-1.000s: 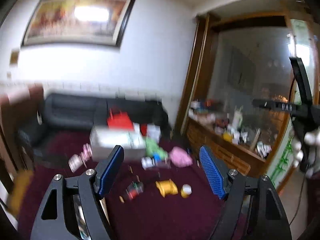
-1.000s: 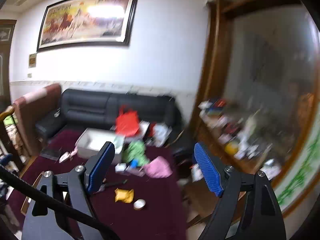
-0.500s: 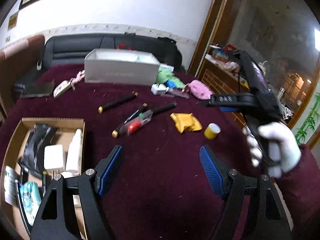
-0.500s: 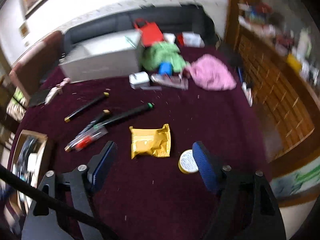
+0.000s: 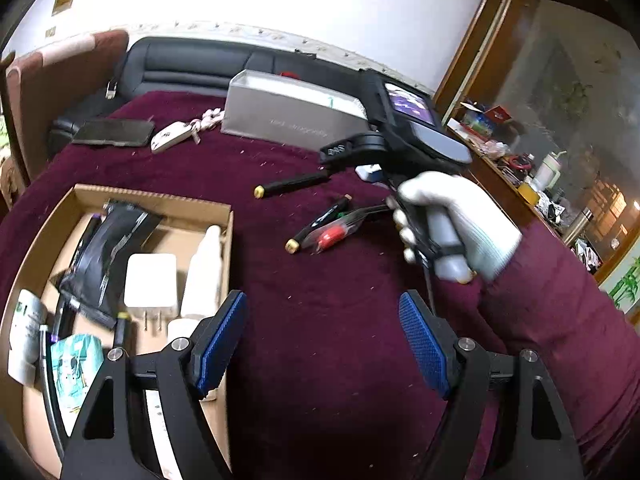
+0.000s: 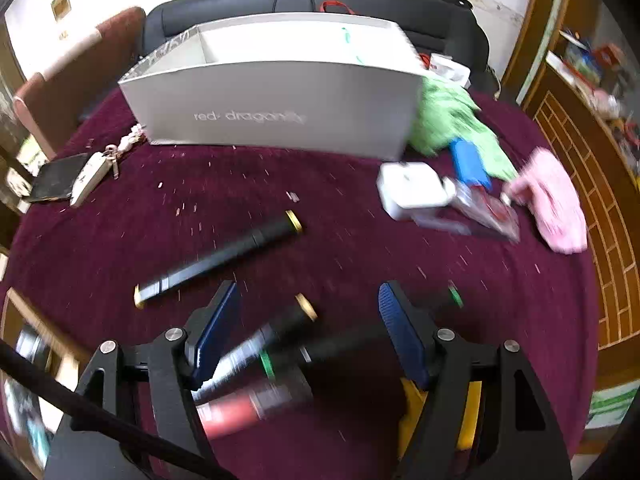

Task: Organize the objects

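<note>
Right gripper (image 6: 308, 332), black w/ blue ribbed pads, jaws apart after closing a little just now; blurred black pens w/ gold caps (image 6: 280, 336) and a clear-wrapped red marker pack (image 6: 244, 408) lie on the cloth between and under the pads, not pinched. Yellow foil packet (image 6: 408, 412) shows under the right finger. Just beyond, a long black tube w/ gold ends (image 6: 216, 258) lies diagonally on the maroon tablecloth (image 6: 320, 208). Further back: white charger block (image 6: 412, 190), blue item (image 6: 468, 162) on green cloth (image 6: 448, 120), pink cloth (image 6: 556, 200). Grey open box (image 6: 280, 108) reads "red dragonfly". Far left: white key fob (image 6: 90, 178) beside a dark phone (image 6: 54, 180).

Left gripper (image 5: 320, 336) spread, nothing between pads, over bare cloth. Beside its left finger, an open cardboard box (image 5: 160, 198) holds a black pouch (image 5: 108, 248), white plug adapter (image 5: 150, 280), white bottle (image 5: 204, 268); other contents unclear. A white-gloved hand (image 5: 456, 224) w/ maroon sleeve grips the right tool's handle.
</note>
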